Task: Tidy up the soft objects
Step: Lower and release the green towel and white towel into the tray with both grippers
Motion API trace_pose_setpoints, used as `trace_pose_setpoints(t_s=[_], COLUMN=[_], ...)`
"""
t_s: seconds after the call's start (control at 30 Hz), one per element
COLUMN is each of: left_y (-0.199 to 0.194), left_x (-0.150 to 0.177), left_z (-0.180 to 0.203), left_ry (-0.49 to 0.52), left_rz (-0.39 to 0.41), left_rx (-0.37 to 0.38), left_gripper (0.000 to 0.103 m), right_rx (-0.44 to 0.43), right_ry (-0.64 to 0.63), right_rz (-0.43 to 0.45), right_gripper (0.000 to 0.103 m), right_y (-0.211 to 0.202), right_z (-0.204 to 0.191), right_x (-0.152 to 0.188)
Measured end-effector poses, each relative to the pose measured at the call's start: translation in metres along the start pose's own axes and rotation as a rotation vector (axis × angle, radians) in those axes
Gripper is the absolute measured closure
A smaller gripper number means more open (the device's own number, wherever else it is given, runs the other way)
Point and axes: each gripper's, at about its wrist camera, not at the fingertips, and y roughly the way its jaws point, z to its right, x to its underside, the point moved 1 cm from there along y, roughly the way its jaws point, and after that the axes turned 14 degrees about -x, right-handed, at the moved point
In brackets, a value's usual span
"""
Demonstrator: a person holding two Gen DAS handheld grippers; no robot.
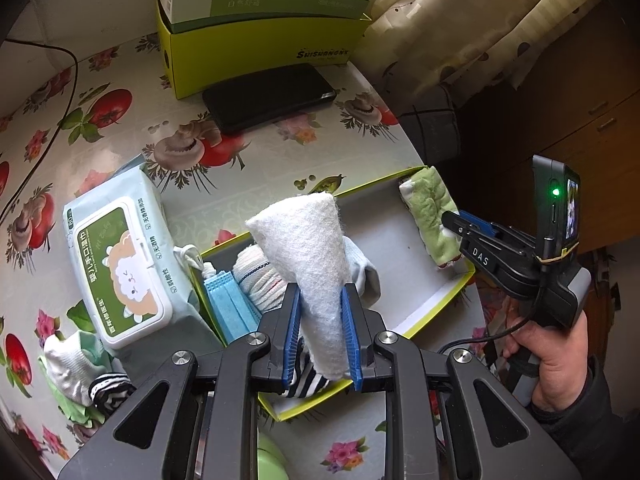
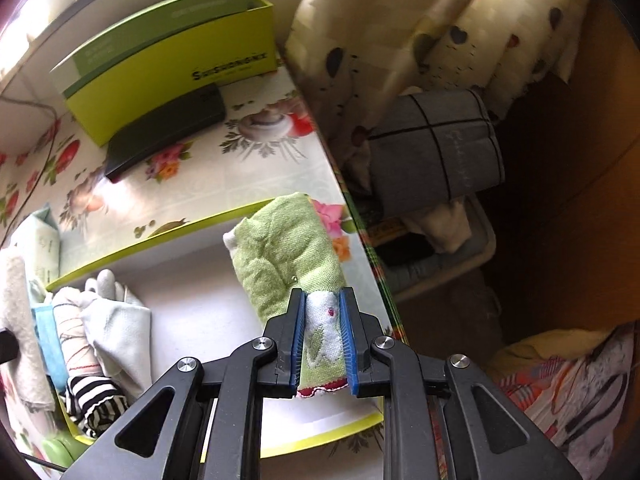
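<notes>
Soft cloths are mid-placement into the tray (image 1: 432, 300): left gripper (image 1: 322, 334) pinches a white cloth (image 1: 304, 240), right gripper (image 2: 322, 344) pinches a green towel (image 2: 288, 252), each needing lowering and release

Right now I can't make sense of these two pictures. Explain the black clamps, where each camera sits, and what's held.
A person holds two hand-held grippers, each with a camera looking along its fingers. The left camera shows the left gripper clamped on a white felt cloth, with the right gripper and the person's hand alongside. The right camera shows the right gripper shut on a green towel. Both hang over a shallow tray holding socks, beside a wipes pack on a flowered tablecloth.
</notes>
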Motion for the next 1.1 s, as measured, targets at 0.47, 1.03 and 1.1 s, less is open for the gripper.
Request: trace_pose_setpoints(t_s=[0.47,1.03,1.1], left_y=[0.007,0.071,0.079], left_x=[-0.013,-0.044,-0.048], left_z=[0.030,0.087,0.090], left_ry=[0.035,0.051,0.040], left_rz=[-0.005,-0.111,-0.121], left_rx=[0.028,0.089,0.096], left_gripper=[0.082,0.082,0.081], right_rx=[-0.165,-0.224,-0.228], right_ry=[0.052,0.120,0.118], right_rz=[0.086,0.075,0.076], right_gripper=[0.079,0.078,0.078], right_y=[-0.035,-0.048,-0.048], right_z=[0.008,0.026,0.026], right_x=[0.006,0.035,0.036])
